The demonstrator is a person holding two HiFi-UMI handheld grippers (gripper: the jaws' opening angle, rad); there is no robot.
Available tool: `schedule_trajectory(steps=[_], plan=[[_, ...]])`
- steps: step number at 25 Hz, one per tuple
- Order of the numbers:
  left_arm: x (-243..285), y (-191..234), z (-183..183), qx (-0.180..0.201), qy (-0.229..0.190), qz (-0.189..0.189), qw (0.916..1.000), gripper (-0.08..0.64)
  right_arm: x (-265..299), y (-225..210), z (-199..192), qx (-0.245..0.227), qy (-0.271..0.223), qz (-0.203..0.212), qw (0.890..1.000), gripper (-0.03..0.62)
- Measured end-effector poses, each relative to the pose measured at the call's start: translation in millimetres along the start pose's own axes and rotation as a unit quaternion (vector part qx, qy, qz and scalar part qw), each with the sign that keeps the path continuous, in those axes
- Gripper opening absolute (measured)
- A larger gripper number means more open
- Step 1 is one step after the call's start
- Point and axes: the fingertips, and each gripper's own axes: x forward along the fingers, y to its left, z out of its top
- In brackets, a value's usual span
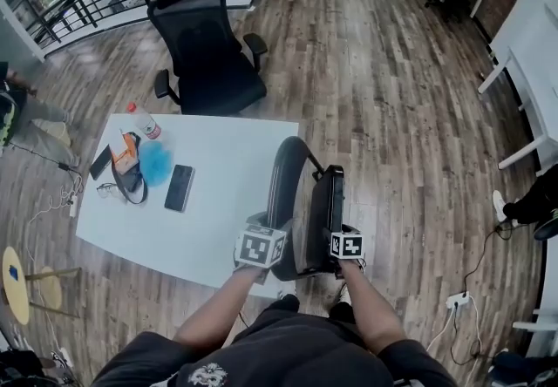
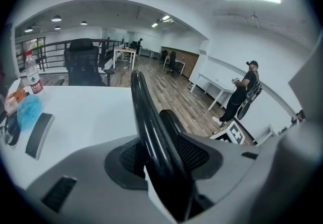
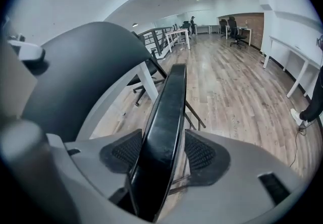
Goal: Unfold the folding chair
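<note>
A black folding chair stands folded between me and the white table. Its curved backrest is on the left and its flat seat panel on the right. My left gripper grips the backrest near its lower end. In the left gripper view the glossy backrest edge runs between the pads, and the gripper is shut on it. My right gripper holds the seat panel. In the right gripper view the seat's edge fills the gap of the gripper, with the dark backrest to the left.
On the table lie a black phone, a blue puff, a bottle and small items. A black office chair stands behind it. A person stands to the right by white desks. A power strip lies on the wooden floor.
</note>
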Motion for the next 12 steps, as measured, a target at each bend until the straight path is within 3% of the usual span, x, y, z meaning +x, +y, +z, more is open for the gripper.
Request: schedule_trajectory(steps=[4,8,12], plan=[[8.8,-1.1,-10.5,0.002,0.028,0.028,0.9992,0.179,-15.0,-44.1,-13.7,0.042,-0.001,0.04,0.998,0.262],[33.0,-24.3,-23.8,0.017,0.064,0.037,0.9971,0.18,-26.7,-95.0,-24.8,0.035,0.009,0.067,0.997,0.265],[56.3,-44.3,-33.3,-0.003,0.083,0.053,0.9951,0.183,-27.3,-160.7,-45.0,0.078,0.017,0.082,0.993,0.322]])
